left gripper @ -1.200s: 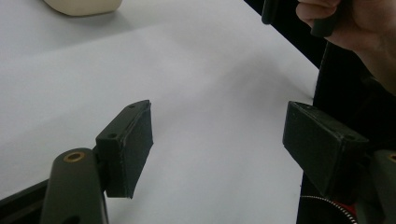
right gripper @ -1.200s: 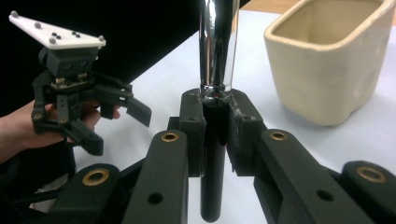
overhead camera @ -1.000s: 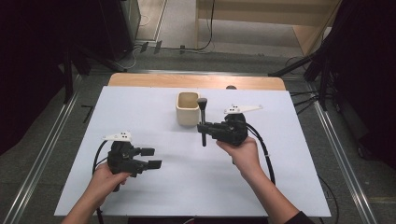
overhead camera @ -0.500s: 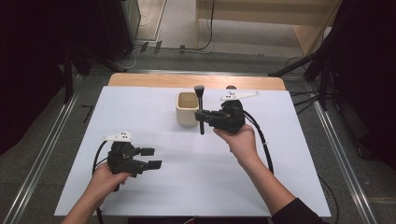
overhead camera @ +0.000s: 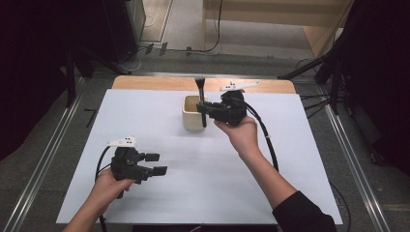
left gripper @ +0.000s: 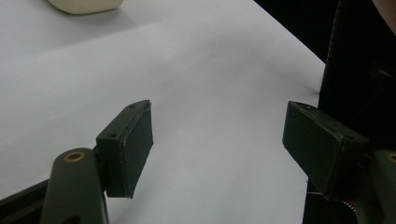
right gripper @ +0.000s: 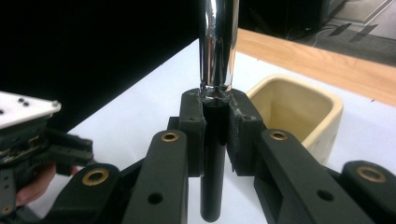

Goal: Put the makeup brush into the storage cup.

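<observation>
High view, upper centre: right tongs (overhead camera: 203, 112) clamped on brush (overhead camera: 199, 99), held upright, bristles up, beside cup (overhead camera: 191, 116), likely for dropping in handle first; left tongs (overhead camera: 157, 163) gaping, empty, parked low left over worktop (overhead camera: 290, 159).

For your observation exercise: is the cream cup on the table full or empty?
Empty. The right gripper view looks into the cup and shows bare cream walls; the brush is held outside it.
</observation>
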The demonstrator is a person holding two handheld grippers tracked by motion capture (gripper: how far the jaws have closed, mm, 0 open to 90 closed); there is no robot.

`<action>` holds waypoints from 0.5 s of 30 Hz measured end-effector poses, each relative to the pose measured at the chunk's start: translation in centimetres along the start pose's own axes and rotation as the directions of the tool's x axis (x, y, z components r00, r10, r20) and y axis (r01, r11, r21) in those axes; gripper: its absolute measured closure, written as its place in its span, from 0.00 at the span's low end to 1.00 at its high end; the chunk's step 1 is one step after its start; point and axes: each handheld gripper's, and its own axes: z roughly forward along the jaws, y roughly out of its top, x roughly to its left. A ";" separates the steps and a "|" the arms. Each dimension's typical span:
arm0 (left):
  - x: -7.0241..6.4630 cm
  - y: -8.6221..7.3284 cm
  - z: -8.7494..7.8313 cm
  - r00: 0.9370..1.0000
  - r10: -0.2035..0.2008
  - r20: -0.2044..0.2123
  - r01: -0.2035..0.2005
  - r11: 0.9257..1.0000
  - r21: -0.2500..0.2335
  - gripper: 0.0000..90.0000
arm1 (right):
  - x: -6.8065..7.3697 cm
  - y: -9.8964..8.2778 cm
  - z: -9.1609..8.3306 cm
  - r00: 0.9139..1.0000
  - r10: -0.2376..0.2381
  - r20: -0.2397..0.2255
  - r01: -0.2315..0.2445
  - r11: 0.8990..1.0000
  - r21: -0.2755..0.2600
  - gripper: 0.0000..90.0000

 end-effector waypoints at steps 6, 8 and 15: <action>-0.1 0.0 0.1 1.000 0.007 0.000 -0.007 1.000 0.008 0.28 | -0.4 1.0 0.3 1.000 0.004 0.021 -0.004 1.000 -0.013 0.88; -0.1 0.0 0.0 1.000 0.008 0.001 -0.008 1.000 0.006 0.28 | -0.5 1.3 0.5 1.000 -0.003 0.031 0.003 1.000 -0.019 0.88; -0.1 0.0 0.1 1.000 0.009 -0.001 -0.009 1.000 0.005 0.28 | -0.9 2.5 1.1 0.998 -0.004 0.059 0.005 0.999 -0.033 0.88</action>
